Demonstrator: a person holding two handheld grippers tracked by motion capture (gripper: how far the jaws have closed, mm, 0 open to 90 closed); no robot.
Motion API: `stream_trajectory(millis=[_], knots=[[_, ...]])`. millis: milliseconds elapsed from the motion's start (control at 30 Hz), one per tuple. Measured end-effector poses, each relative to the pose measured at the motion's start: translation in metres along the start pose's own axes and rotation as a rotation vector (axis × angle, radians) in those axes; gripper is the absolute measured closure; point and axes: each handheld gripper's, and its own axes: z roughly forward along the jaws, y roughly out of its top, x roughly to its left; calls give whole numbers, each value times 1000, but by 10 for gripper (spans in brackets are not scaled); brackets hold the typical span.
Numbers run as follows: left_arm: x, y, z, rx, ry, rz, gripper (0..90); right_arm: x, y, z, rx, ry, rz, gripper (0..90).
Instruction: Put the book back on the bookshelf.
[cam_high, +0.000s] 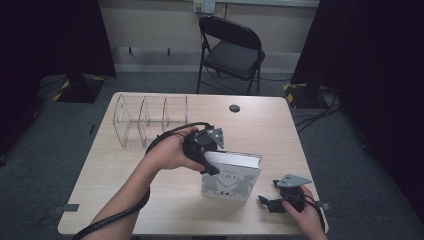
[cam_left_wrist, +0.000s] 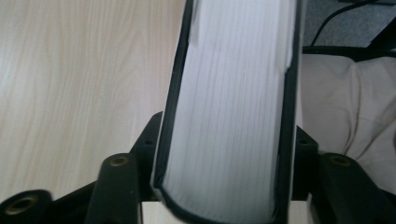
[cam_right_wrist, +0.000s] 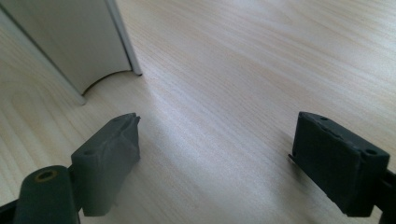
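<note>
A hardback book (cam_high: 232, 182) with a grey cover and cartoon figures stands upright on the wooden table (cam_high: 280, 135), its white page edge on top. My left gripper (cam_high: 211, 167) comes down on its upper left corner. In the left gripper view the page block (cam_left_wrist: 229, 107) runs between the two jaws, and both press against the dark covers. My right gripper (cam_high: 265, 202) rests low near the table's front right edge, right of the book. Its jaws stand wide open (cam_right_wrist: 215, 154) over bare wood, with the book's lower corner (cam_right_wrist: 70, 42) ahead to the left.
A clear plastic divider rack (cam_high: 150, 120) stands at the table's back left. A round black grommet (cam_high: 234, 108) sits near the back edge. A black folding chair (cam_high: 232, 50) is on the floor beyond the table. Beige cloth (cam_left_wrist: 345, 102) lies past the table edge.
</note>
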Motion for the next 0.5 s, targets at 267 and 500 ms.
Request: stream_trajectory(millis=[267, 500], knots=[[-20, -4, -2, -12, 51, -72, 512, 0, 0, 0, 1, -1, -4, 142], [-22, -1, -1, 15, 80, -108, 491, 0, 0, 0, 1, -2, -5, 141]])
